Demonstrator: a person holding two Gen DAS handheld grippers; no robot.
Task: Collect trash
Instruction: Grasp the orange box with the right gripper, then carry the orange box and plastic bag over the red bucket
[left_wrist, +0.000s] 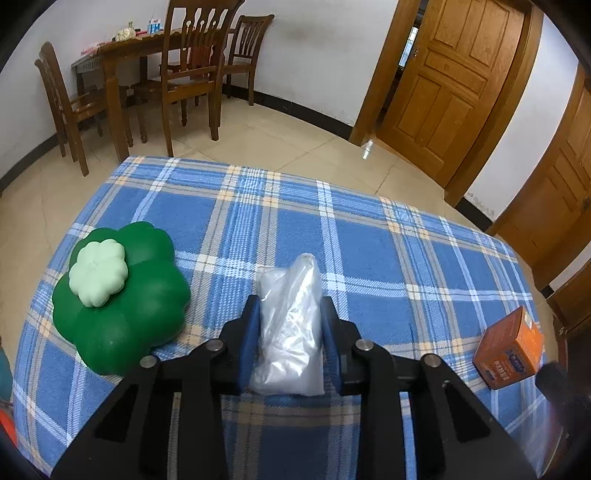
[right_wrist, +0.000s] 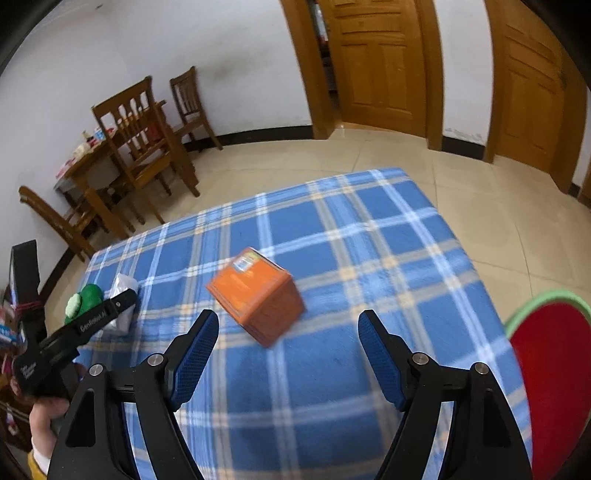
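My left gripper (left_wrist: 290, 308) is shut on a crumpled clear plastic bag (left_wrist: 290, 332), which stands between its blue pads above the blue plaid cloth (left_wrist: 369, 258). The bag also shows small in the right wrist view (right_wrist: 123, 295), with the left gripper on it. An orange carton (right_wrist: 256, 295) lies tilted on the cloth; it also shows in the left wrist view (left_wrist: 509, 349) at the far right. My right gripper (right_wrist: 288, 325) is open and empty, with its jaws wide, just short of the carton.
A green clover-shaped container (left_wrist: 118, 299) with a pale green knob sits left of the bag. A red bin with a green rim (right_wrist: 554, 369) stands at the table's right edge. Wooden chairs and a dining table (left_wrist: 147, 74) stand behind, with doors (left_wrist: 443, 74) at the right.
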